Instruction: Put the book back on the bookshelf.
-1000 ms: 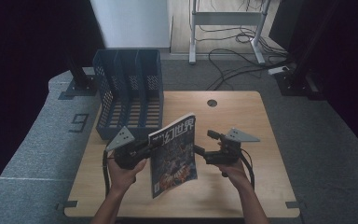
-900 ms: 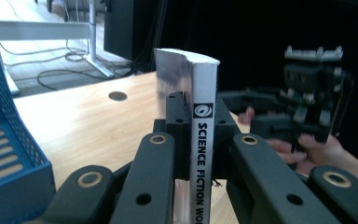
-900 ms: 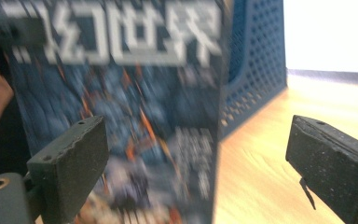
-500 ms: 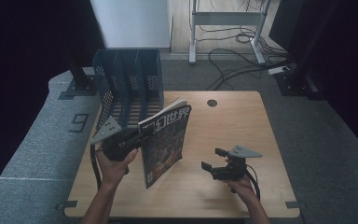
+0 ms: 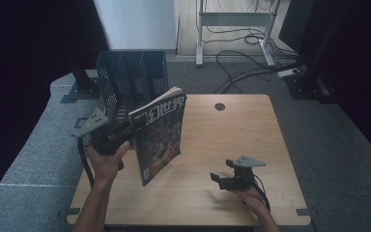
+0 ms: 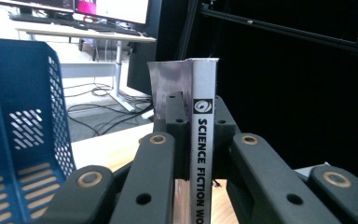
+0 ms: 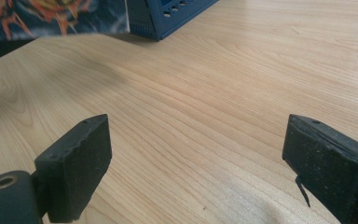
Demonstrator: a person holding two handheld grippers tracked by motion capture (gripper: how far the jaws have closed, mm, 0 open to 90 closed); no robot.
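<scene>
High view: left claw (image 5: pixel 130 129) lifts magazine (image 5: pixel 160 137) upright, clamped.

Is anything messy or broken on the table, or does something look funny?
Nothing looks spilled or broken. The one odd thing is the magazine: it hangs in the air, tilted, pinched at its spine by the left gripper beside the blue file rack. The right gripper sits low over the wooden table, jaws open and empty.
</scene>
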